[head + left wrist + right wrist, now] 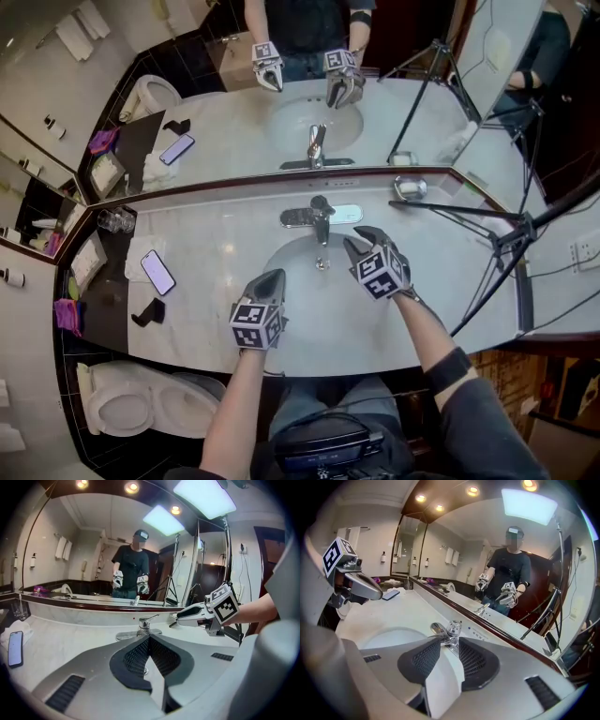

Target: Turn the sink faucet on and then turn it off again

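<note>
Mounted at the back edge of the sink [281,274], hard against the mirror [234,131]: the faucet [319,217], chrome, a single lever on top, spout aimed down into the bowl. No stream to be made out under the spout in any view, no splash at the drain. Lever angle too slight to read as raised or lowered. Judged not visibly running.

Just to the right of it, tips near the lever but not touching: the right gripper [361,240], released, jaws apart, nothing pressed between the pads, only the faucet [451,632] showing beyond the gap. Further out, over the near left rim of the sink: the left gripper [274,277], clenched on nothing, pads meeting at the tip, well apart from the faucet [143,625].

Fits two stages alike. Either open jaws coming in for the lever, with both the turning on and the turning off left to do. Or open jaws just off a lever set back down, with nothing left. Not settled by these pictures.

Out on the desk [211,234], off to the left: a phone [157,272], lying flat, well apart from the sink.
</note>
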`<state>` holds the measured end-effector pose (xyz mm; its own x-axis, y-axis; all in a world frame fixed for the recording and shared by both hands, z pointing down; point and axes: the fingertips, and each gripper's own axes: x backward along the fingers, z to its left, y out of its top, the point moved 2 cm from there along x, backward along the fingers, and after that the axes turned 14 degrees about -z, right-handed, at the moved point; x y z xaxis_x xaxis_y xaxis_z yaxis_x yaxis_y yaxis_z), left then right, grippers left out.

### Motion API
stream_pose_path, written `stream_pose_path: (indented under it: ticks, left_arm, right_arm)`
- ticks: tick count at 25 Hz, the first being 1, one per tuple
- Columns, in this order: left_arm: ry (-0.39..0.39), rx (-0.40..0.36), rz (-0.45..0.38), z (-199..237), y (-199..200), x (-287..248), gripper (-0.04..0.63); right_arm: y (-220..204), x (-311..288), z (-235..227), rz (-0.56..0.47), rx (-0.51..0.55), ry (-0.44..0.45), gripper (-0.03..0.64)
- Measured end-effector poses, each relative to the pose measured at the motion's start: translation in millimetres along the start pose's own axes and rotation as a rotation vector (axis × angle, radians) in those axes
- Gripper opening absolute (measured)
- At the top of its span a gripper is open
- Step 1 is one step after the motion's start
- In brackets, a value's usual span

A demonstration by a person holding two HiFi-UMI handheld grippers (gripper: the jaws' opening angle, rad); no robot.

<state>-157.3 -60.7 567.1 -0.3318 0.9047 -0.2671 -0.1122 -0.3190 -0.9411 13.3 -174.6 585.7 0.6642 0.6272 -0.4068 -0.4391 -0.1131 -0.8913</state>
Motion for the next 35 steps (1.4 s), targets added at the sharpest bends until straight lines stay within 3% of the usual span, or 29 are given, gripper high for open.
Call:
stream_pose_path:
  ticks: [8,16,19,24,30,35]
  left_arm:
    - [0.004,0.021,0.018,12,-15,-24,0.000]
    - [0.030,0.038,0.039,30,-25,-27,0.000]
    - [0.039,0.042,0.041,34,-26,-27,0.000]
    - [0.054,0.052,0.045,40,-30,-25,0.000]
    - [0.065,0.066,0.051,48,-37,-23,0.000]
    - [0.065,0.077,0.058,48,-42,-23,0.000]
  right_arm:
    - [-7,-52,-9,0.048,0.317,0.088,0.212]
    - [7,-83,-6,0.066,0.696,0.192,0.210]
    - [6,-93,-3,0.068,0.790,0.231,0.210]
    - [-9,-101,4,0.115,0.791,0.305,0.202]
    - [-6,-107,1,0.094,0.771,0.236,0.127]
    - [-8,-105,3,0.106,0.780,0.238,0.115]
